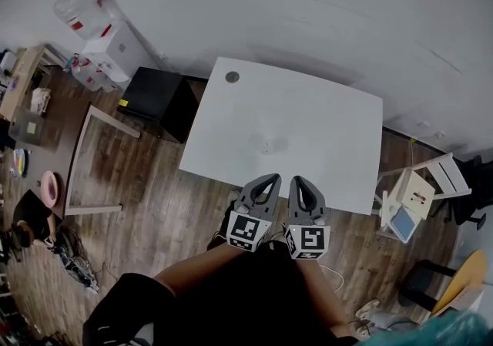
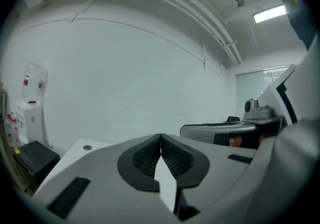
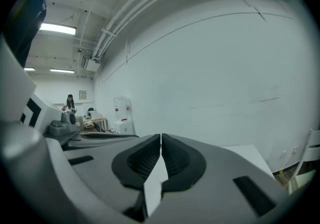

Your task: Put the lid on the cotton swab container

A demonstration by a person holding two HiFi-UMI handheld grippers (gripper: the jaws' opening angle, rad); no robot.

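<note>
On the white table (image 1: 323, 117) a small, pale, see-through object (image 1: 267, 145) sits near the middle; it is too small to tell whether it is the cotton swab container or whether a lid is on it. My left gripper (image 1: 271, 178) and right gripper (image 1: 296, 179) hover side by side over the table's near edge, pointing at the wall. Both are shut with nothing between their jaws. In the left gripper view the left gripper (image 2: 160, 136) has its pads pressed together, and in the right gripper view the right gripper (image 3: 160, 136) does too. Neither gripper view shows the object.
A round grommet (image 1: 232, 77) is set in the table's far left corner. A black cabinet (image 1: 158, 98) and a water dispenser (image 1: 108, 50) stand left of the table. A white folding chair (image 1: 420, 190) stands to its right. A wooden frame (image 1: 92, 159) lies on the floor.
</note>
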